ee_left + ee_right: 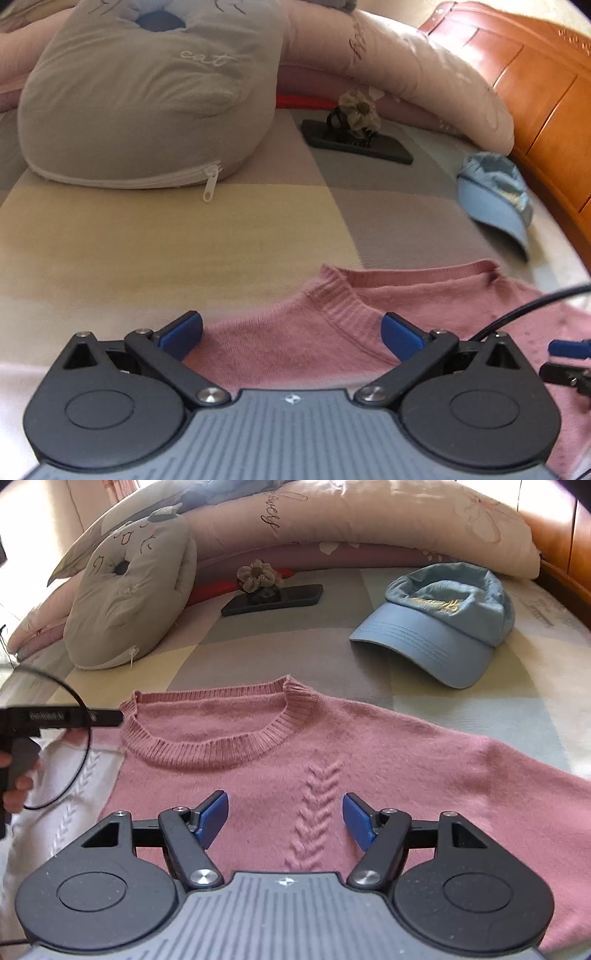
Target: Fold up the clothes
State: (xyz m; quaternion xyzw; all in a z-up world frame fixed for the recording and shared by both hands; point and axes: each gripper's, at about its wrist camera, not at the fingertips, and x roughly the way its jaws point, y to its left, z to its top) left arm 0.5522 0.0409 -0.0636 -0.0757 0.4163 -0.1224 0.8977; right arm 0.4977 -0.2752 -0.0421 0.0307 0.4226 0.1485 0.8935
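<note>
Pink sweater [332,746] flat under both tongs; left tongs [291,334] and right tongs [285,818] wide apart, gripping nothing

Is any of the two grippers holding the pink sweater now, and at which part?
Nothing is held. The left gripper and the right gripper both stand open above the pink sweater, pads apart, with no fabric pinched between them.

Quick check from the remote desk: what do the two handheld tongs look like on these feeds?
Both match: left tongs and right tongs have blue ribbed pads on black link arms with silver pivot screws, round black housings, and a grey ribbed body. A thin black cable loops off the left one's black handle.
</note>
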